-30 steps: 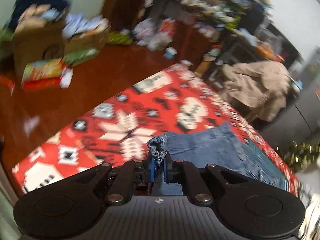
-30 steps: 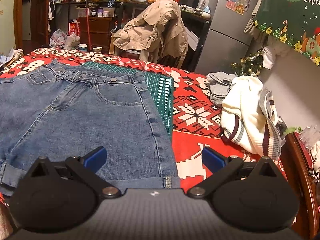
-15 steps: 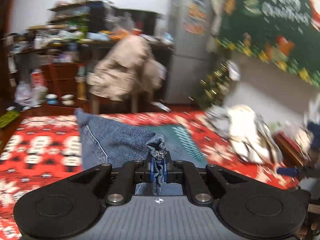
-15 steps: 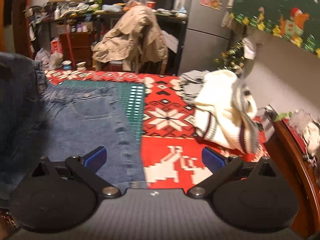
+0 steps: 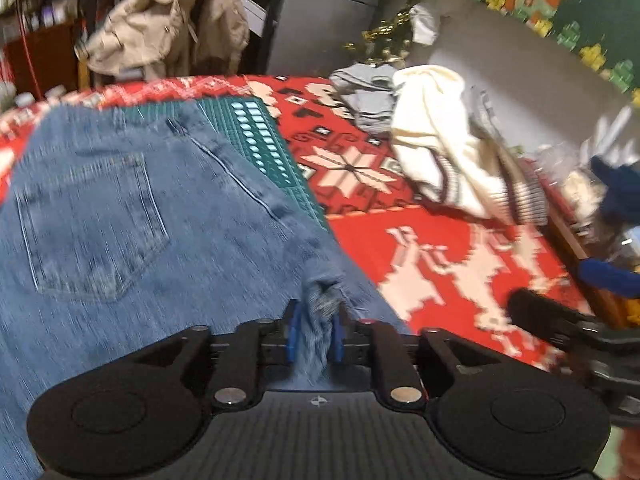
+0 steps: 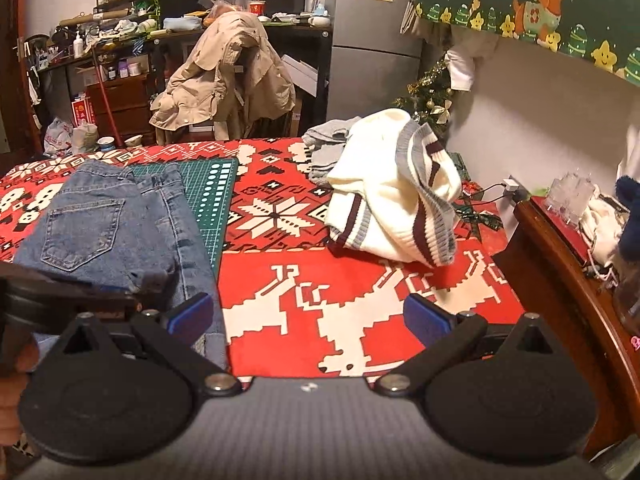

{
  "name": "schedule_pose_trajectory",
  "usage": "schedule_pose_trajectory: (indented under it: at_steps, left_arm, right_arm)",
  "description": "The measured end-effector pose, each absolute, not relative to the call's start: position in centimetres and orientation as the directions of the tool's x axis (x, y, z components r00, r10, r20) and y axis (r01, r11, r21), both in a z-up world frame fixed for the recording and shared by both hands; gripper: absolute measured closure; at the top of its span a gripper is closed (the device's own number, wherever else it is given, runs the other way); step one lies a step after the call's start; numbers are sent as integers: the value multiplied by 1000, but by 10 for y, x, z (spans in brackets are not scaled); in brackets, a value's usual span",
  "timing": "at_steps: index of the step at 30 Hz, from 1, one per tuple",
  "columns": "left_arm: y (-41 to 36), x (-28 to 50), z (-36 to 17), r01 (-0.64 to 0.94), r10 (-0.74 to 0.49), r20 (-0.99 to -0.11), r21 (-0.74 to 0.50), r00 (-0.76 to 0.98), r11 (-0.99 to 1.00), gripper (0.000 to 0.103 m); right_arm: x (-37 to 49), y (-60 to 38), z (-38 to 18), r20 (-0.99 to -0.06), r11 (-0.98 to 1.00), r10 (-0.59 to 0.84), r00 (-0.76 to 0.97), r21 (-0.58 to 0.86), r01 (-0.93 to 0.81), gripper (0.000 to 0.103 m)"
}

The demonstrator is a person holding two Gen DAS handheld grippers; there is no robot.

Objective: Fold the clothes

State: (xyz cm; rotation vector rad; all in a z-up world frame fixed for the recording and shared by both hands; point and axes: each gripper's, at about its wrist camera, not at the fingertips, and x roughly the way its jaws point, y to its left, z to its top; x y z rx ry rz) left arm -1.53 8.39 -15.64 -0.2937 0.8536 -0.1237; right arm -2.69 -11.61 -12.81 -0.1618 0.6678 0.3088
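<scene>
On the near left of the red cloth (image 6: 360, 280) | denim shorts (image 6: 112, 232) now doubled over, back pocket up, since a second ago | left gripper (image 5: 314, 338) clamped on hem | right gripper (image 6: 306, 318) apart, holding nothing | half-fold looks made

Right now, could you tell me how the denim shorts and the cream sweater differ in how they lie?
The denim shorts lie flat, folded over with a back pocket up; the cream sweater sits in a crumpled heap. The left gripper is shut on the shorts' hem; nothing holds the sweater, and the right gripper is open. Both rest on the red patterned cloth.
</scene>
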Motion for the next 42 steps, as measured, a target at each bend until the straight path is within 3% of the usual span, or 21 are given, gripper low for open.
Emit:
schedule_pose_trajectory:
  at_steps: [6, 12, 15, 17, 19, 20, 24, 27, 35, 42]
  left_arm:
    - [105, -53, -133, 18, -265, -674, -350, 689, 936, 69]
    - [153, -84, -115, -62, -225, -646, -391, 730, 918, 69]
    - [182, -103, -109, -137, -155, -635, -387, 757, 912, 64]
    - [201, -115, -109, -194, -105, -638, -382, 763, 904, 63]
    - [219, -123, -113, -256, -72, -656, -390, 751, 885, 63]
    - [226, -126, -115, -279, -63, -661, -399, 748, 873, 63]
    - [246, -136, -123, -343, -34, -667, -425, 744, 837, 63]
    - [250, -136, -127, -360, -30, -676, -429, 736, 828, 63]
    - [242, -130, -128, -313, -59, -679, -412, 732, 856, 64]
    - [238, -126, -130, -295, -73, -683, -406, 727, 865, 64]
  right_arm:
    - [-26, -103, -134, -640, 923, 313, 702, 32, -383, 2]
    - [-10, -80, -148, -647, 874, 451, 615, 178, -453, 22]
    - [6, -68, -159, -663, 849, 501, 555, 255, -462, 29]
    - [19, -62, -169, -683, 844, 514, 519, 297, -446, 38]
    - [31, -56, -178, -708, 831, 537, 458, 350, -433, 67]
    - [37, -54, -183, -720, 824, 548, 426, 376, -425, 74]
    - [49, -48, -192, -736, 806, 574, 359, 432, -404, 74]
    - [52, -46, -192, -736, 797, 587, 336, 452, -401, 92]
    - [41, -68, -157, -639, 729, 684, 353, 570, -379, 94]
    - [27, -113, -160, -633, 741, 669, 390, 605, -291, 94]
